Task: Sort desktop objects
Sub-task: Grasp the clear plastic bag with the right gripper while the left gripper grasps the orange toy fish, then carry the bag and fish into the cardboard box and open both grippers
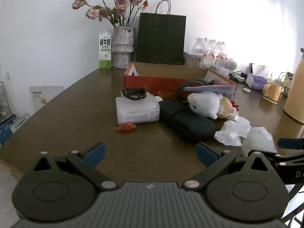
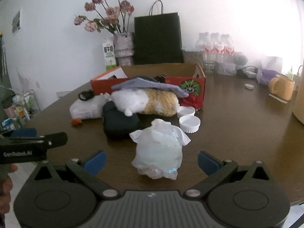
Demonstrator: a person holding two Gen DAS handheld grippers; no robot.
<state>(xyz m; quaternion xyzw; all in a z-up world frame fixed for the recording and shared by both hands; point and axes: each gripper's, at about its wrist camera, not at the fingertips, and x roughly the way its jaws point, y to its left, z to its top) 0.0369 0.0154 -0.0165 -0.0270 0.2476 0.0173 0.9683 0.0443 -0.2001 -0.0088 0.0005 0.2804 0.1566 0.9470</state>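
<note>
facing the cluttered brown table point(image 2: 237, 133), the right gripper point(image 2: 151, 161) is spread wide and holds nothing; a crumpled clear plastic bag point(image 2: 157, 152) lies on the table between and just ahead of its blue fingertips point(image 2: 96, 161). the left gripper point(image 1: 150, 153) is likewise released and empty, over bare table short of the clutter.

handling judgement, plastic bag: very light, soft, slippery film; it will collapse under the fingers and may slide out. take hold across the bulky lower mass, not the loose upper flaps.

behind the bag lie a dark zip case point(image 2: 117, 123), a white and tan plush toy point(image 2: 144, 102), two white lids point(image 2: 190, 123) and a wrapped tissue pack point(image 2: 87, 108). the plush is soft and compressible; grip its body. the lids are stiff and shallow; grip across the rim. the orange cardboard box point(image 2: 199, 74), open at the top, stands just behind this group and is the likely receptacle.
</note>
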